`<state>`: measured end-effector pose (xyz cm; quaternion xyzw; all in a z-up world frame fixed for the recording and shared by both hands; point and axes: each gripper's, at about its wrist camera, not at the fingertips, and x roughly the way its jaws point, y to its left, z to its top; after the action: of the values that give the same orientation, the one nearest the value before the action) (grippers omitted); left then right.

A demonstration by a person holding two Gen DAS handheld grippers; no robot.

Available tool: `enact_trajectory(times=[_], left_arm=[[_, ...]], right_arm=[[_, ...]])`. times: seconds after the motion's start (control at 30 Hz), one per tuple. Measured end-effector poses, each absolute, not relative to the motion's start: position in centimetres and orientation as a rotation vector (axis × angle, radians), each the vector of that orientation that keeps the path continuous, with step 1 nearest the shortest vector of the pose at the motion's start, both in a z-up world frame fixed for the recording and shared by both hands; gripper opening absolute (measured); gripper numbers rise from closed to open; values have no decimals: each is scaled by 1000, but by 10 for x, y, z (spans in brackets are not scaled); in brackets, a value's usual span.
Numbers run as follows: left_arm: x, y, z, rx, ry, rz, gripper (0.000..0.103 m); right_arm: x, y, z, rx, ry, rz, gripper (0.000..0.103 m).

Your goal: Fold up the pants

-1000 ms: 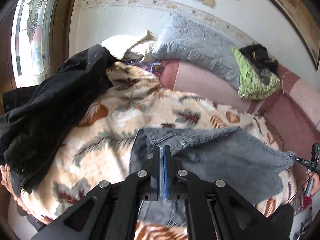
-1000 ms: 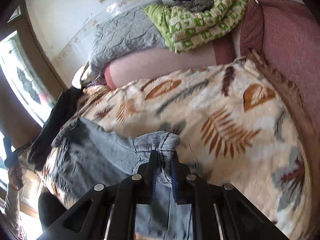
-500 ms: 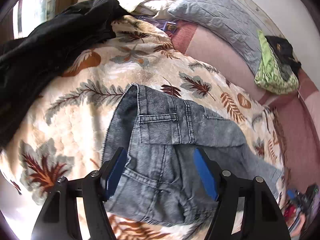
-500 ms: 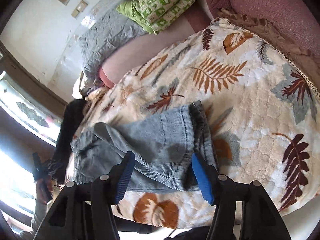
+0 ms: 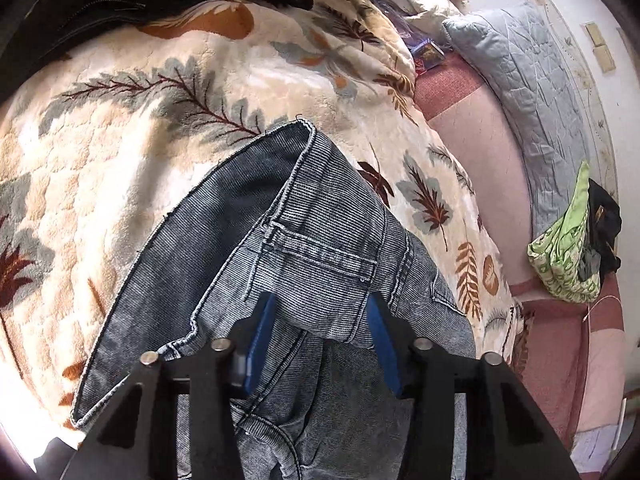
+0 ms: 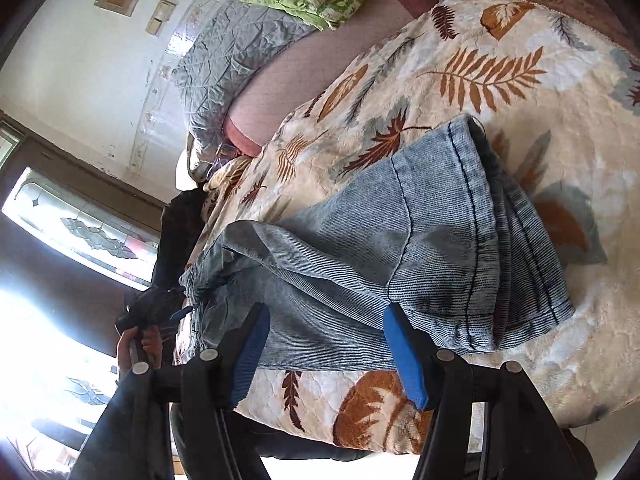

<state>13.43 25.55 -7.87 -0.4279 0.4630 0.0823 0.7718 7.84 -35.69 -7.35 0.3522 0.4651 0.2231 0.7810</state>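
left fingers (image 5: 262, 344) spread over pants (image 5: 320, 248), empty

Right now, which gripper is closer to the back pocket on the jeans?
Left. The left gripper straddles denim just below the back pocket; the right gripper is open by the leg hems.

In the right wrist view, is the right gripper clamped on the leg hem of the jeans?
No: the right gripper stands open, its blue pads spread apart over the jeans lying on the leaf-print blanket.
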Motion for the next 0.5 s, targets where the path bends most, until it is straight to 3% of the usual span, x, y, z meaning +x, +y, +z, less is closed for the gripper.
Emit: enact_trajectory(times=[0.03,0.13,0.2,0.3,0.5], left_arm=[[137,255,-82,-937,1013,170,33],[135,255,-93,-1024,1053,193,33],[120,255,-88,-1032,1021,235,36],[111,252,-86,-1047,988,249,52],[123,259,-97,-1080,957,308,51]], right_arm=[[79,-356,-77,775,1008,485,63],[80,-353,-80,789,1008,495,63],[79,-354,-75,796,994,510,63],[76,-357,-73,804,981,517,63],[77,-355,-79,823,987,508,63]])
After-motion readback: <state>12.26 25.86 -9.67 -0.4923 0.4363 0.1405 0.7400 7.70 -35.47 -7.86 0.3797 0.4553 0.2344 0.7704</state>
